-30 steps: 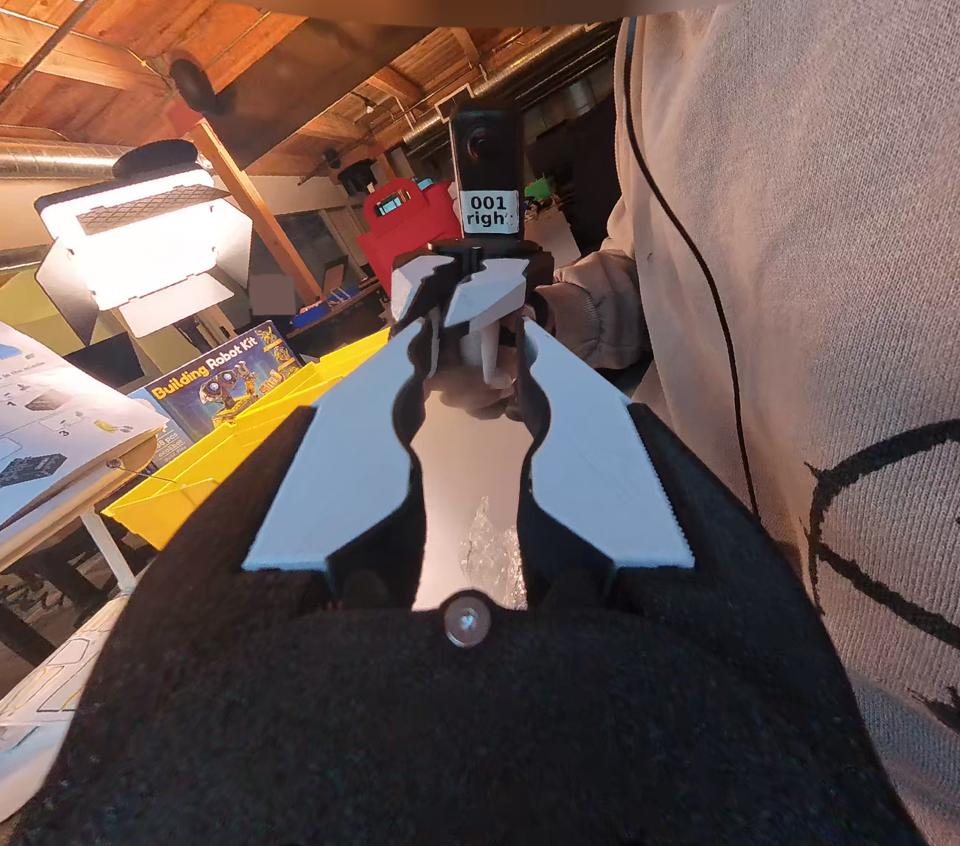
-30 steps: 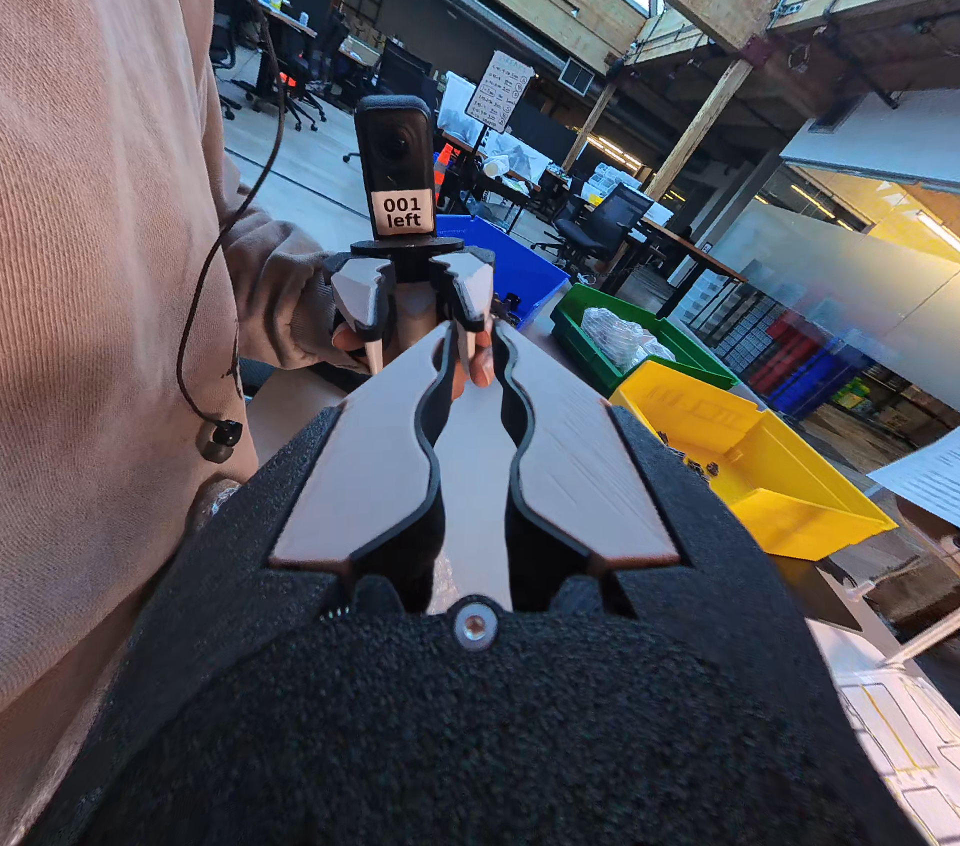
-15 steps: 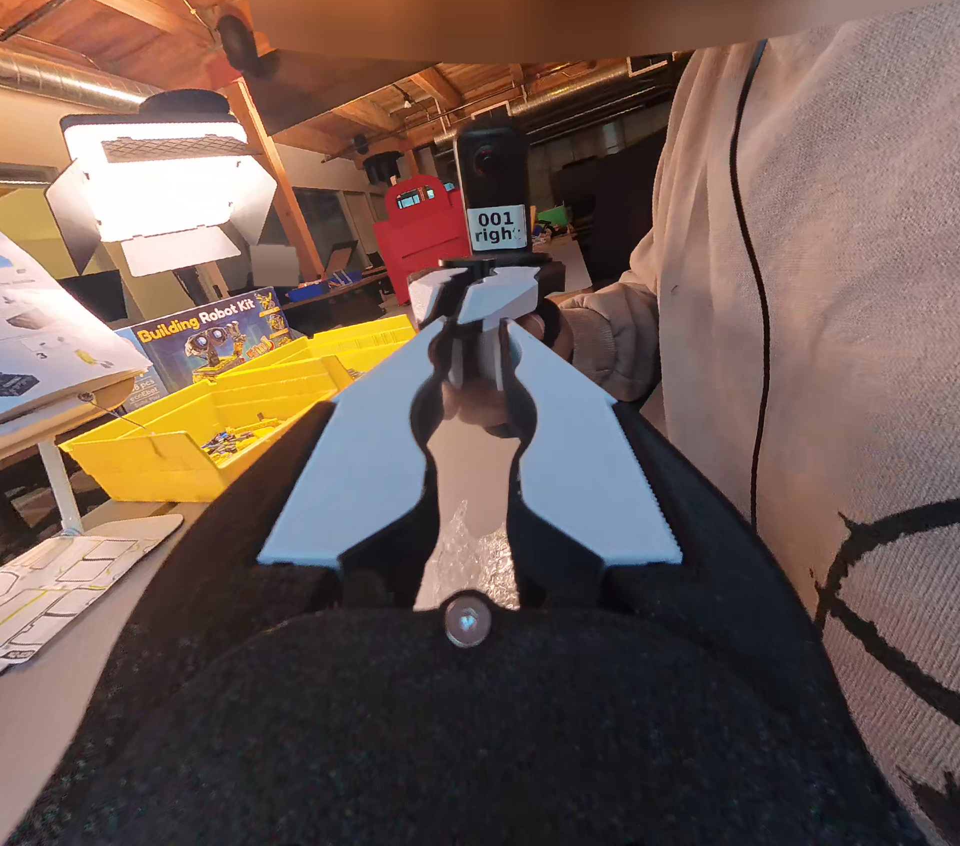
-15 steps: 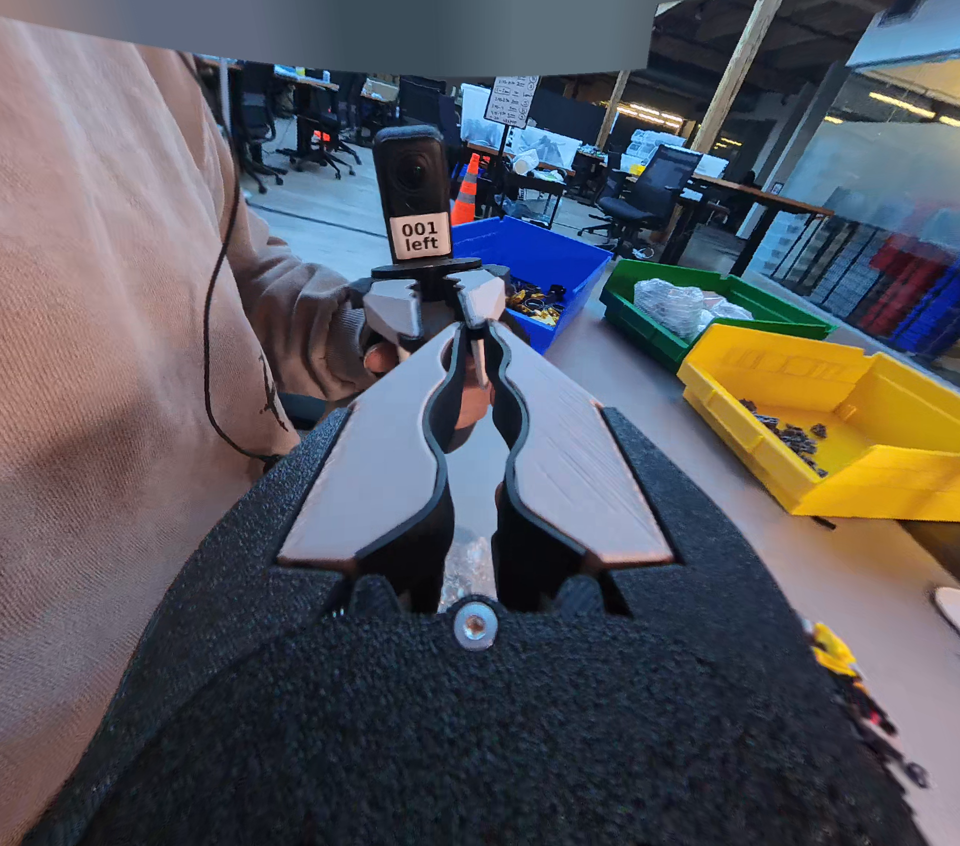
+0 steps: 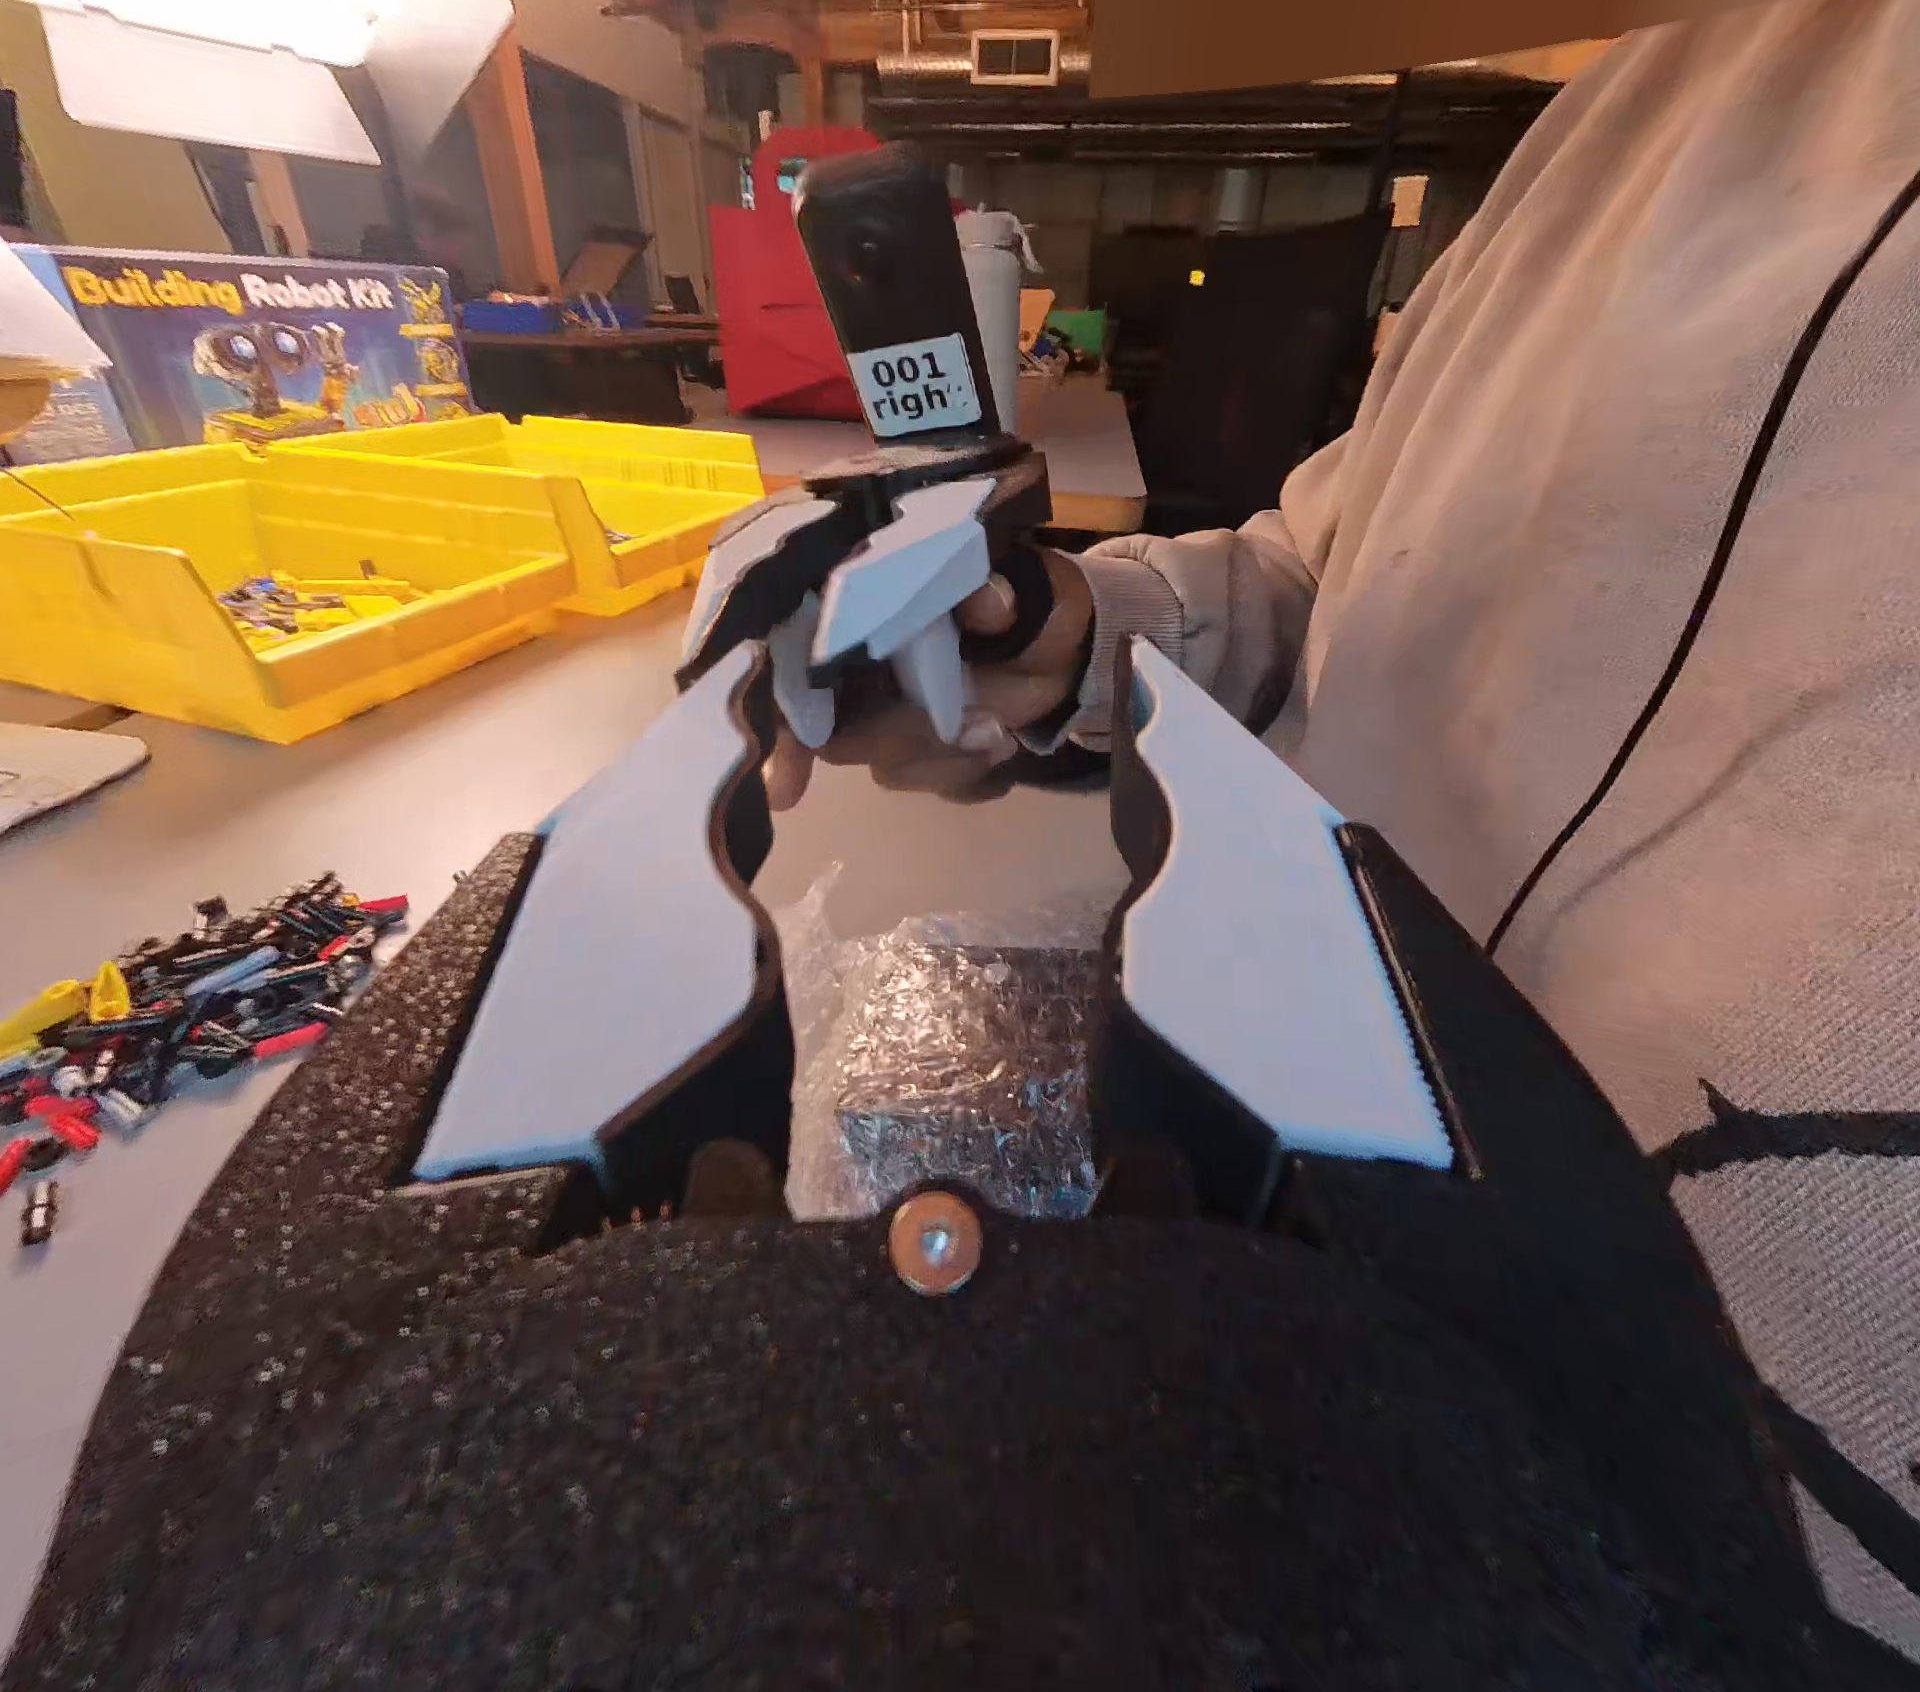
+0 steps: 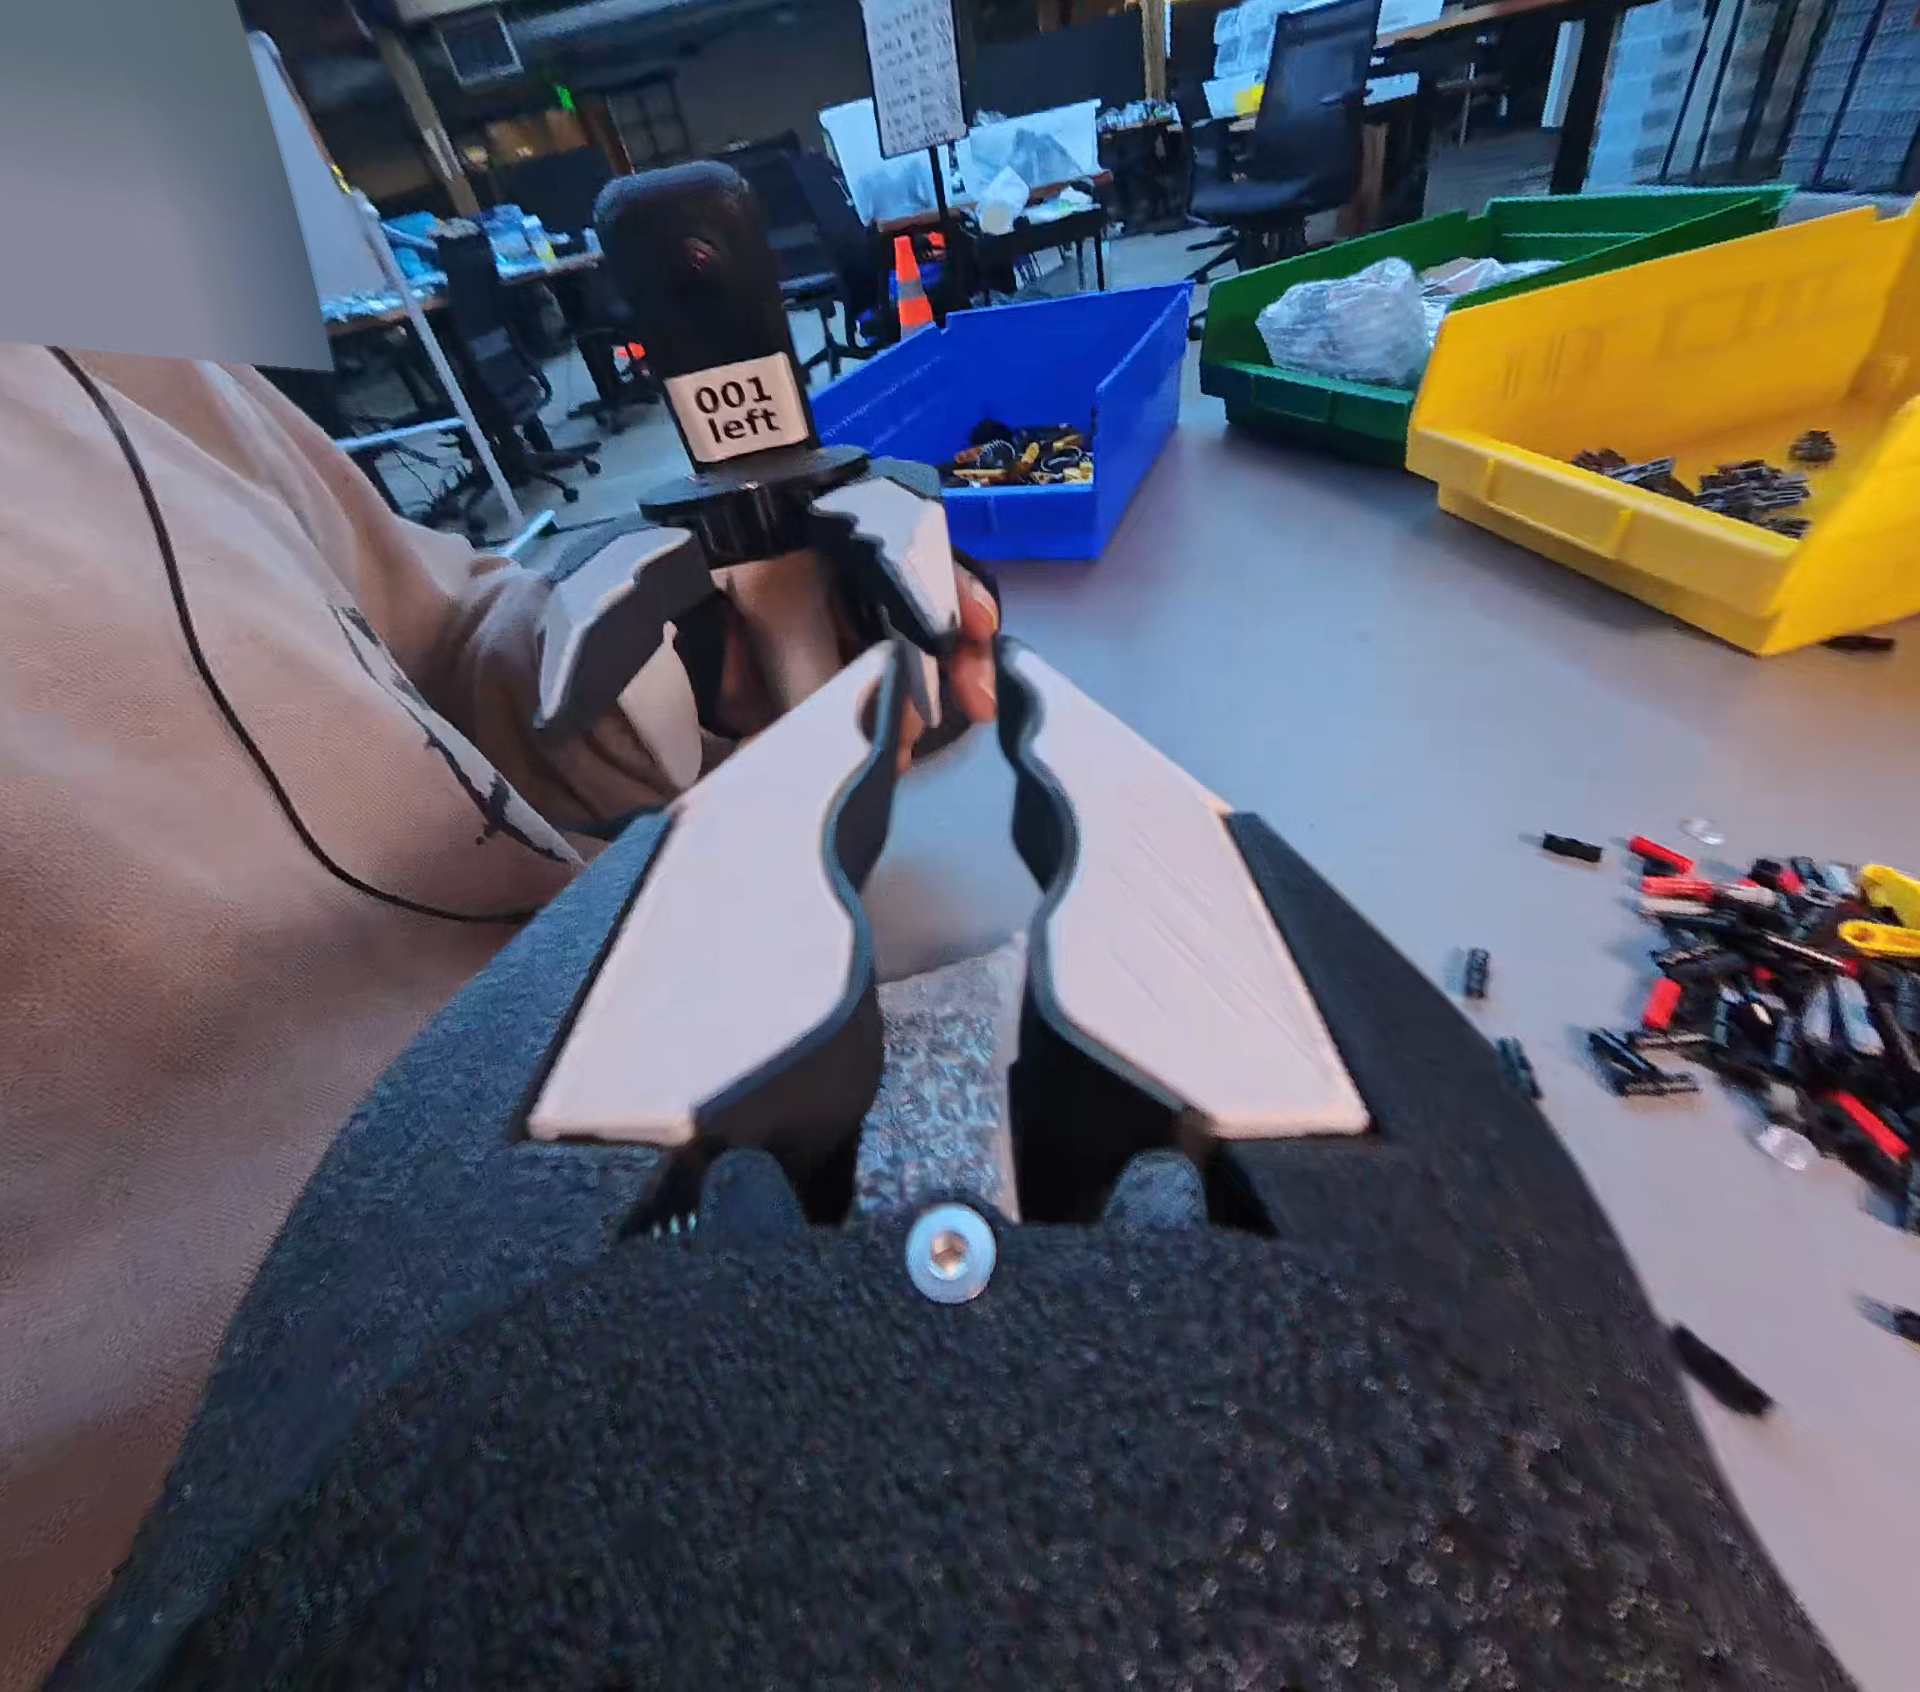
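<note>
Left gripper (image 5: 940, 686): claw spread wide, pinching nothing. Directly below the gap, near its base, a dark block in crinkled clear wrap (image 5: 966, 1060); contact with it not discernible.

Right gripper (image 6: 948, 676): fingers drawn close with a narrow slit at the tips, nothing between. Same wrapped block (image 6: 935, 1071) under its base.

Both held tip to tip, just apart, close to the torso at the near table (image 5: 416, 769) edge.

Loose pile of small black, red and yellow parts (image 6: 1787, 998) right of the right gripper. Farther off: blue bin (image 6: 1039, 499), green bin (image 6: 1309, 395), yellow bin (image 6: 1621, 520). Far left in the left wrist view: two more yellow bins (image 5: 260, 666) and a boxed kit (image 5: 260, 354).
</note>
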